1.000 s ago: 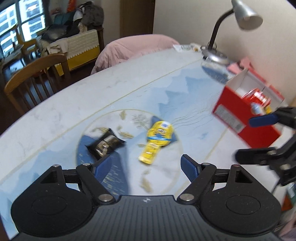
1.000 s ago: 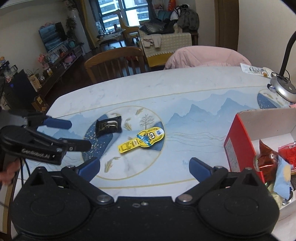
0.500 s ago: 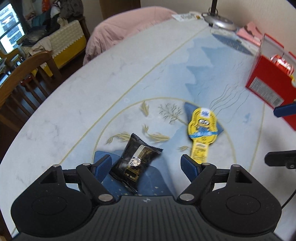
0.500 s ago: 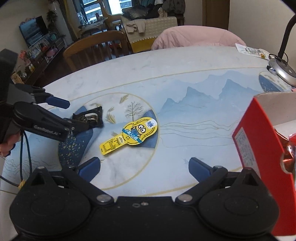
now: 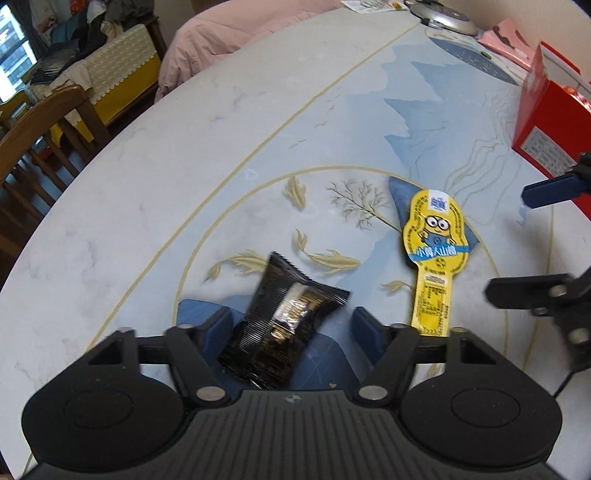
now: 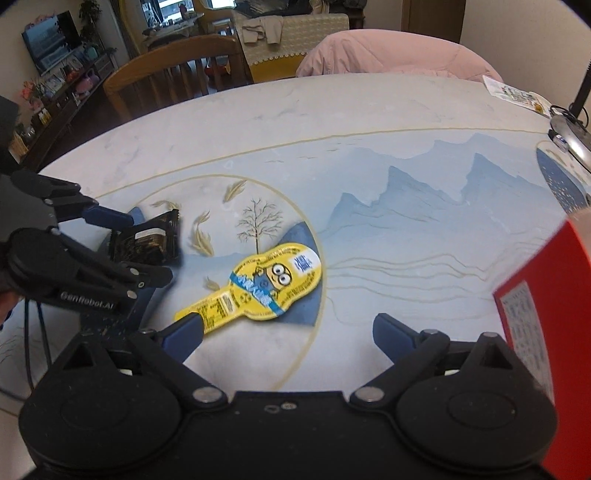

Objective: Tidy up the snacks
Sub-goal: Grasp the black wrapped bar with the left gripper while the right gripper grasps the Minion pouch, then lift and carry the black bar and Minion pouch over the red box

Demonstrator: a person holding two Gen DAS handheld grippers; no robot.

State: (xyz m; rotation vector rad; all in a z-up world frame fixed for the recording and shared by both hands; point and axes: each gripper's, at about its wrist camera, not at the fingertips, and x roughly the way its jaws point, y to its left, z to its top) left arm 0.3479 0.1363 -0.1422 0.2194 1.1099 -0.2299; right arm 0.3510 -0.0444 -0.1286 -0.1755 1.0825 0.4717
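Note:
A black snack packet [image 5: 284, 321] lies on the table between the open fingers of my left gripper [image 5: 291, 328]; it also shows in the right wrist view [image 6: 147, 240]. A yellow Minions snack packet [image 5: 436, 251] lies flat to its right. My right gripper [image 6: 288, 332] is open and empty, with its left fingertip at the tail of the yellow packet [image 6: 258, 288]. The red box [image 5: 550, 110] with snacks inside stands at the right; it also shows in the right wrist view [image 6: 546, 314].
A desk lamp base [image 5: 443, 14] and pink papers [image 5: 509, 40] sit at the far right of the painted oval table [image 5: 221, 129]. A wooden chair [image 6: 173, 77] and a pink-covered chair [image 6: 399, 55] stand at the far edge.
My left gripper moved forward and down so the black packet now lies between its fingers. My right gripper moved left and down toward the yellow packet, away from the red box.

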